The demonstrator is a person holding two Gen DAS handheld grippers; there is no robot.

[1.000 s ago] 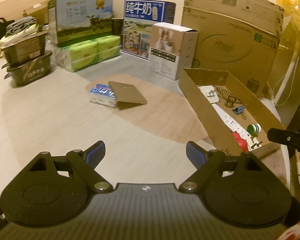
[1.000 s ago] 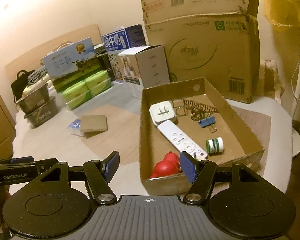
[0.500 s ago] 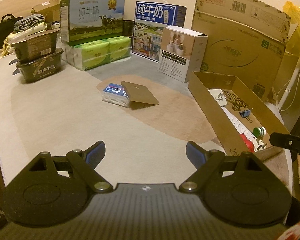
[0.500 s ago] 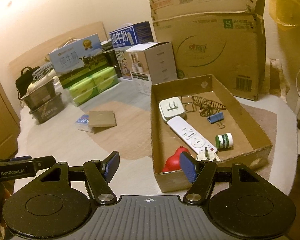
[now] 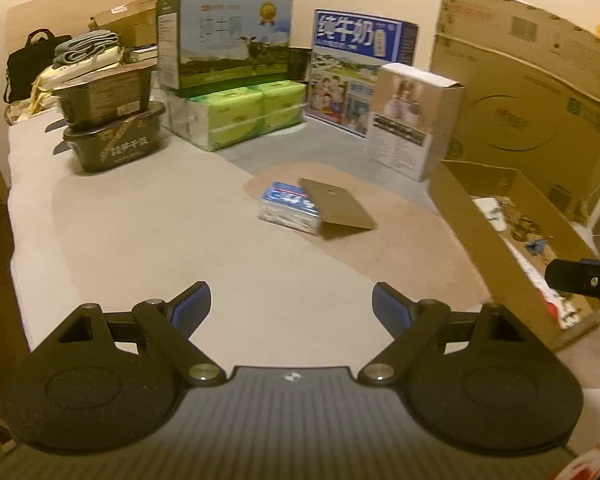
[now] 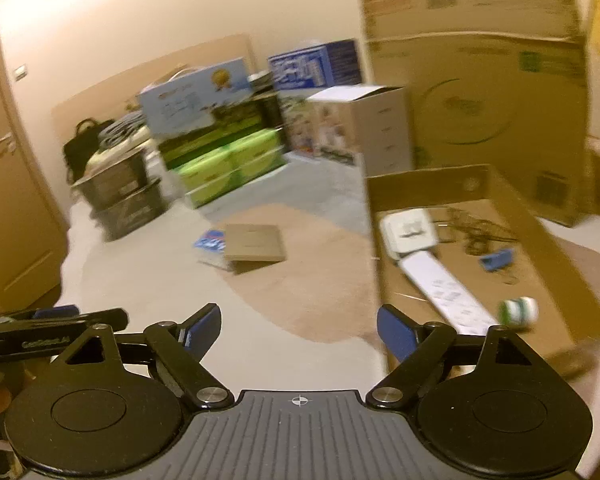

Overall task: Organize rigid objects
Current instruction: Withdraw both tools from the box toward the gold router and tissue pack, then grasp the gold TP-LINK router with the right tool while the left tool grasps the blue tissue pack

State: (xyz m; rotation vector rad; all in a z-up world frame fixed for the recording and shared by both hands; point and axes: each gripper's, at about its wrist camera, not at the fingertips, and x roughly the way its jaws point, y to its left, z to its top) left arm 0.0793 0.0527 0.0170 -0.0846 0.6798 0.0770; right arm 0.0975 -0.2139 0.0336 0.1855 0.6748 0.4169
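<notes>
A shallow cardboard tray (image 6: 428, 186) lies on the right of the table, and in it are a white plug adapter (image 6: 408, 230), a white remote (image 6: 444, 284), a blue binder clip (image 6: 498, 258) and a small green-and-white jar (image 6: 518, 310). Mid-table, a flat brown card (image 5: 336, 208) leans on a blue tissue pack (image 5: 288, 204). My left gripper (image 5: 291, 308) hangs open over bare tabletop, nothing between its fingers. My right gripper (image 6: 299, 330) is opening, with nothing between its pads, just left of the tray's near corner.
Along the back stand milk cartons (image 5: 224, 40), green tissue packs (image 5: 240, 114), a white box (image 5: 414, 120), a big cardboard box (image 5: 528, 80) and stacked dark tubs (image 5: 112, 132). The tray's long wall (image 5: 484, 236) rises at the right. A door (image 6: 8, 184) is at far left.
Both grippers have drawn back from the tray and swung left. The right gripper's jaws have spread wider. The left gripper's jaws are unchanged.
</notes>
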